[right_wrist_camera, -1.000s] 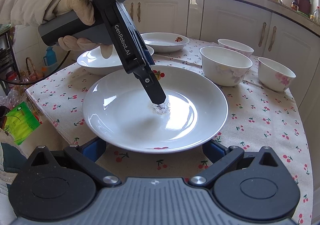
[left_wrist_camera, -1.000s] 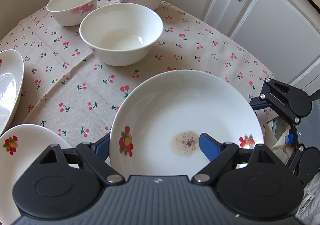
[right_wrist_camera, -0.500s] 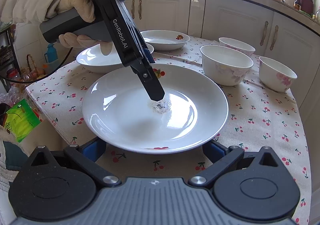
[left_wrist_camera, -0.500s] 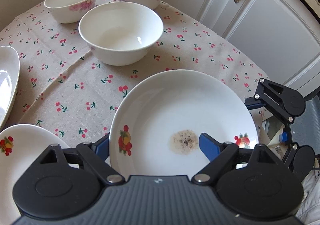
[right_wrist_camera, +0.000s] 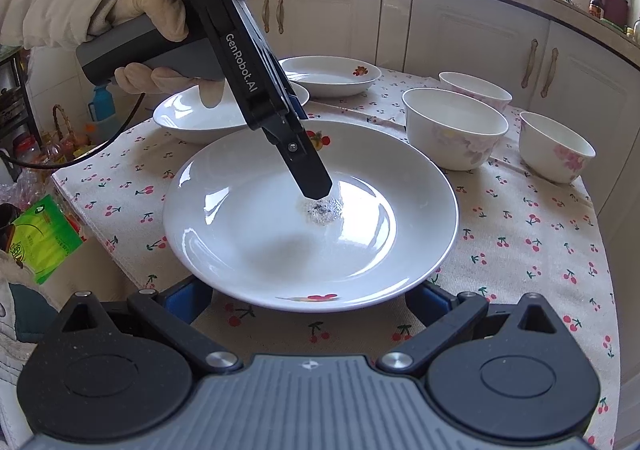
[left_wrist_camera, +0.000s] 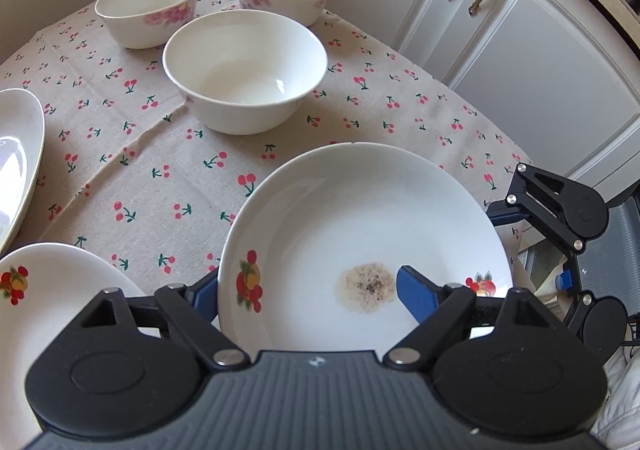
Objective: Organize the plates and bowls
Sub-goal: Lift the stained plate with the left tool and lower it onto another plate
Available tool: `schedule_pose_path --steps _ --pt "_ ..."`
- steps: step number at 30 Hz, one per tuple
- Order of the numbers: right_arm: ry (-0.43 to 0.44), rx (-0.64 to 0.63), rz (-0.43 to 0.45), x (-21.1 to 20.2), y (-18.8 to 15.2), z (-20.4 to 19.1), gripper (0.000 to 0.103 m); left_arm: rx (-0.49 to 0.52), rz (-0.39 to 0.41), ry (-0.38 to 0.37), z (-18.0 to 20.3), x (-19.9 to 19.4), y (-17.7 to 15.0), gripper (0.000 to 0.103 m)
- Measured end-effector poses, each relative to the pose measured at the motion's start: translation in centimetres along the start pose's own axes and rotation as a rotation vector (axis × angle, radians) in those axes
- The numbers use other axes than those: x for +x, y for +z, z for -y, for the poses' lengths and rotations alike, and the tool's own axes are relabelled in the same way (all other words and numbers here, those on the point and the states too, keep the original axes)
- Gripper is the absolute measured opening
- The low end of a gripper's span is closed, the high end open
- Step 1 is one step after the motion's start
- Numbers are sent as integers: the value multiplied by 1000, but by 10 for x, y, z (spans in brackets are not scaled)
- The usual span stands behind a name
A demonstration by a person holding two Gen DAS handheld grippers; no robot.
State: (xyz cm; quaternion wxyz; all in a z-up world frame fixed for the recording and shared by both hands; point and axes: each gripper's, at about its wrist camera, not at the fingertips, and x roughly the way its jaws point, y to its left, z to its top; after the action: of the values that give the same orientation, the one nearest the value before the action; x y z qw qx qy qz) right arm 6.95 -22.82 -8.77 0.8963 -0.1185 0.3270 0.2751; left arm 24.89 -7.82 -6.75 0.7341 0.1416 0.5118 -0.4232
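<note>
A white plate (left_wrist_camera: 360, 210) (right_wrist_camera: 260, 242) with fruit prints and a speckled stain (left_wrist_camera: 366, 286) (right_wrist_camera: 320, 210) lies at the near table edge. My left gripper (left_wrist_camera: 310, 290) (right_wrist_camera: 310, 150) straddles its rim, one finger outside and one inside beside the stain. Its jaws are closing, and the pads do not press the rim. My right gripper (right_wrist_camera: 308, 298) (left_wrist_camera: 532, 246) stands open at the opposite rim, fingertips hidden under the plate. Three white bowls (left_wrist_camera: 244, 70) (right_wrist_camera: 456, 126) stand further back. Two more plates (left_wrist_camera: 40, 290) (right_wrist_camera: 200, 114) lie to the side.
A cherry-print cloth (left_wrist_camera: 160, 178) covers the table, ringed by white cabinet doors (left_wrist_camera: 540, 70). A gloved hand (right_wrist_camera: 160, 18) holds the left gripper, its cable trailing off the table's left edge. A green packet (right_wrist_camera: 44, 234) lies below that edge.
The left gripper's jaws have narrowed a touch around the plate's rim. Both hands and all the dishes stay where they were.
</note>
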Motion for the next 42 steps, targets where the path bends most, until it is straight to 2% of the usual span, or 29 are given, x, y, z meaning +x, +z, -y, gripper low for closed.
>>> schedule_pose_path --steps 12,22,31,42 --pt "44 -38 18 1 30 -6 103 -54 86 43 -14 -42 -15 87" --pt "128 -128 22 39 81 -28 103 -154 167 125 -58 -88 -47 87" --pt "199 -151 -36 86 112 -43 103 -239 198 139 -102 -95 -74 87" --pt "194 -150 -97 106 133 -52 103 -280 216 116 -129 -89 -81 87"
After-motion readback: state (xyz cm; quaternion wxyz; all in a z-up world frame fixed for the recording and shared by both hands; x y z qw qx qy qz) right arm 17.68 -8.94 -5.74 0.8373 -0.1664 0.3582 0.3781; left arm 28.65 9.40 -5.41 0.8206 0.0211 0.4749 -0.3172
